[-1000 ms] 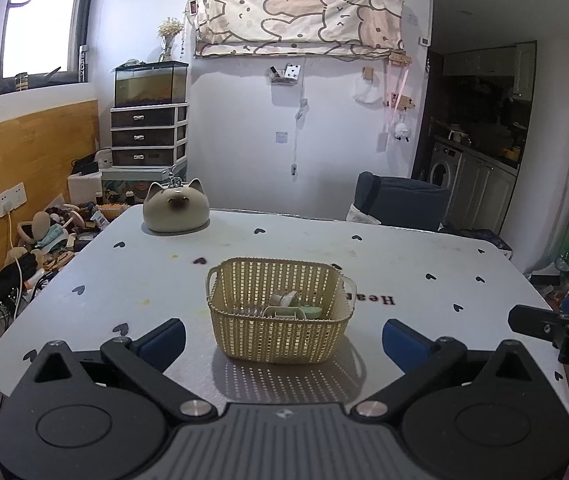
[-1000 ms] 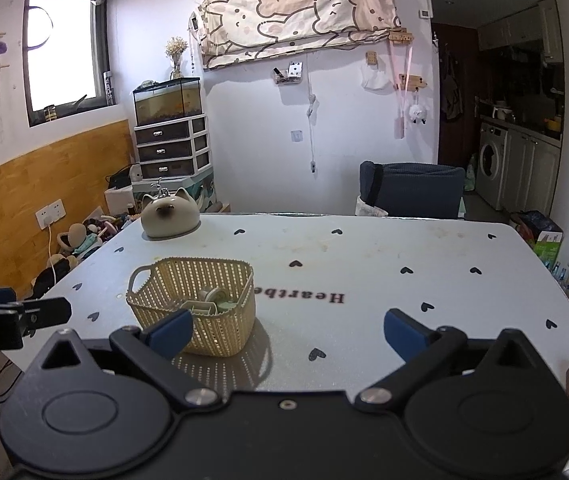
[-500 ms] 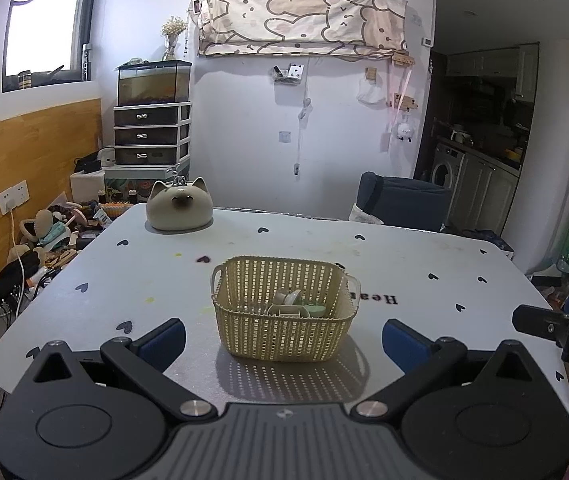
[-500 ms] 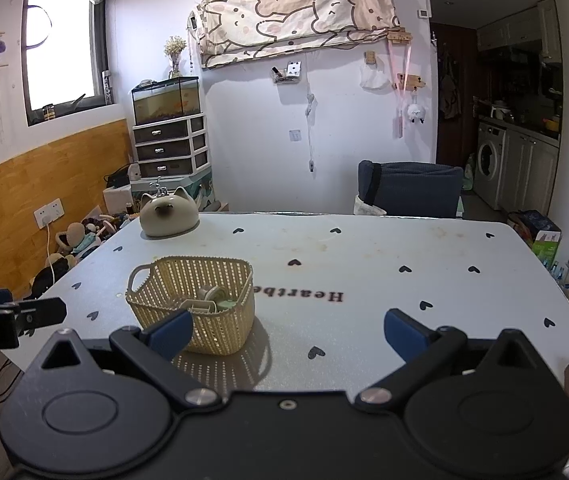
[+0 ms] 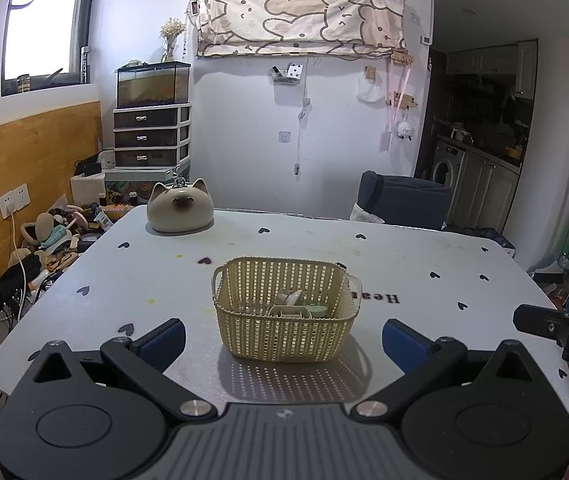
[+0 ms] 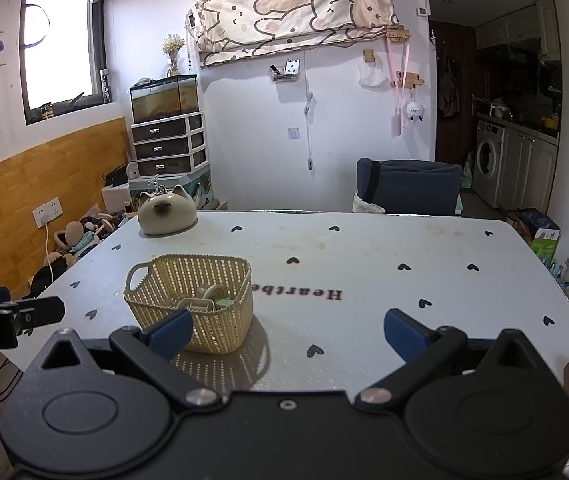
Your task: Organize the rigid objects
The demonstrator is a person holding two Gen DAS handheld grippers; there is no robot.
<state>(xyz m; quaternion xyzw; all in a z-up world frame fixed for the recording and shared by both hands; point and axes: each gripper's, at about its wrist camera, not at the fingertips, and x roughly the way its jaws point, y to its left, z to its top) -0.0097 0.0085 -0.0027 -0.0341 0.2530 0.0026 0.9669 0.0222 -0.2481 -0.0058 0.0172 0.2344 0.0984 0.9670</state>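
I work in a lived-in home: a fish tank [image 5: 153, 85] on plastic drawers [image 5: 151, 135], a cartoon-bear cloth [image 5: 300, 22] on the wall, toys heaped on the floor [image 5: 50, 236], a kitchen nook with washing machine [image 6: 490, 160], and a heart-patterned surface [image 5: 404, 256].

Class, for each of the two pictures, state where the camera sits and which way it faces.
Left wrist: on the left tool, facing forward across the table, basket centred between its open fingers; the right tool shows at the right edge.
Right wrist: on the right tool, same direction; basket sits left; the left tool shows at left.
Shared: basket, table, cat-shaped jar.
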